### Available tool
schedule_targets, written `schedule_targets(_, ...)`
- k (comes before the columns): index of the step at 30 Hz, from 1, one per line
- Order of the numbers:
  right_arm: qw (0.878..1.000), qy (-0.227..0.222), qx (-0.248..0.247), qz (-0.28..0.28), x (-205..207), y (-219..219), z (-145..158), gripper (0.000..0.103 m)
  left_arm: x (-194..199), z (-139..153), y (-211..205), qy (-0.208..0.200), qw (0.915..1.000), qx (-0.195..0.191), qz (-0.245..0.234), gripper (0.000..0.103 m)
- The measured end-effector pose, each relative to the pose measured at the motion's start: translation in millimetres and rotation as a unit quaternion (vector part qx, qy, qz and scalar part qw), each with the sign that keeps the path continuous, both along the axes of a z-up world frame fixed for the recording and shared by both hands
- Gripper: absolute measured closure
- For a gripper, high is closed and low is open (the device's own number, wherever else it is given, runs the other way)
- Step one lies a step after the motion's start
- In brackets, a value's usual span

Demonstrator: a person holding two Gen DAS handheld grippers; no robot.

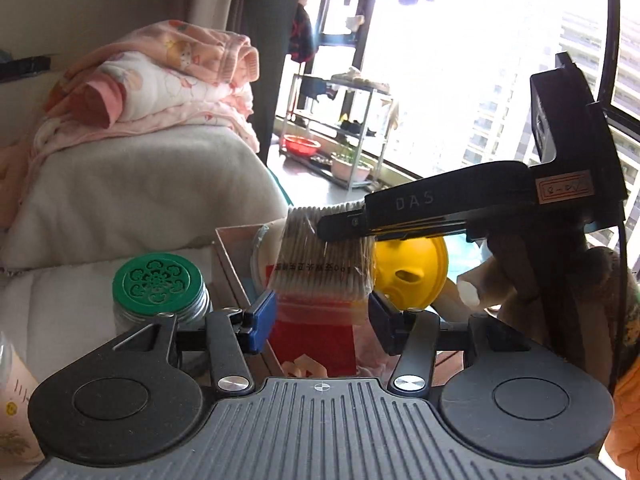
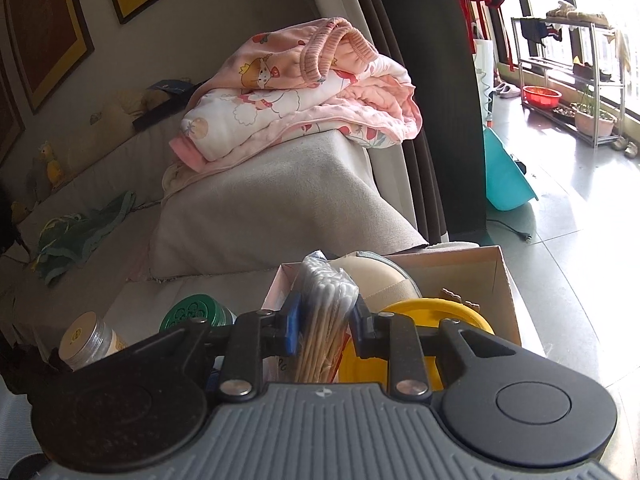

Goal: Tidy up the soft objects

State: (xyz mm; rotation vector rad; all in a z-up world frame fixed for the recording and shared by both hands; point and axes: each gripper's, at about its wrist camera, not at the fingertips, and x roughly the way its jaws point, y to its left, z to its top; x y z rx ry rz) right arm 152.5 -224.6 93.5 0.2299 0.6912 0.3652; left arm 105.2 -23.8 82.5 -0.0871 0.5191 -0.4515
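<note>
A clear bag of cotton swabs (image 1: 326, 258) hangs over an open cardboard box (image 2: 502, 280). My right gripper (image 2: 325, 326) is shut on the bag of cotton swabs (image 2: 326, 320); its arm reaches in from the right in the left wrist view and clamps the bag's top (image 1: 352, 222). My left gripper (image 1: 322, 314) is open, its blue pads on either side of the bag's lower end, not pressing it. The box holds a yellow round lid (image 2: 424, 316), a beige round pad (image 2: 380, 284) and a red packet (image 1: 316, 344).
A green-lidded jar (image 1: 158, 280) and a small clear jar (image 2: 86, 338) stand left of the box on a pale sofa. Folded pink blankets (image 2: 304, 92) lie on the grey armrest (image 2: 260, 208). A metal rack (image 2: 572, 80) stands by the window.
</note>
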Motion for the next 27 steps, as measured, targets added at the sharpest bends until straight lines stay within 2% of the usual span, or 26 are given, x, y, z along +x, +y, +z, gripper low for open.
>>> schedule_targets(3, 1.0, 0.011, -0.001, 0.01, 4, 8, -5, 0.078, -7, 5, -2, -0.016, 0.9996, -0.006, -0.023, 0.047)
schedule_targets(7, 0.998, 0.04, -0.023, 0.035, 17, 27, -11, 0.078, 5, -7, -20, 0.018, 0.9989, 0.036, -0.025, 0.049)
schedule_targets(9, 0.996, 0.047, -0.051, 0.052, 25, 36, -10, 0.078, 9, -15, -21, 0.032, 0.9987, 0.03, -0.025, 0.049)
schedule_targets(13, 0.993, 0.061, -0.072, 0.067, 24, 33, -6, 0.075, 18, -23, -19, 0.045, 0.9986, 0.016, -0.024, 0.049)
schedule_targets(15, 0.995, 0.047, -0.074, 0.056, 11, 25, 2, 0.066, 21, -27, -20, 0.044, 0.9986, 0.021, -0.021, 0.049)
schedule_targets(17, 0.997, 0.013, -0.073, 0.036, -5, 15, 12, 0.058, 27, -31, -18, 0.054, 0.9982, 0.017, -0.021, 0.05)
schedule_targets(21, 0.997, -0.03, -0.077, -0.005, -33, -1, 18, 0.057, 25, -31, -12, 0.051, 0.9984, 0.003, -0.023, 0.05)
schedule_targets(23, 0.996, -0.02, -0.087, -0.009, -35, 0, 9, 0.057, 19, -30, -11, 0.047, 0.9985, 0.001, -0.027, 0.05)
schedule_targets(27, 0.996, 0.035, -0.077, -0.018, -18, 5, -17, 0.058, -1, -23, -3, 0.026, 0.9988, 0.015, -0.038, 0.05)
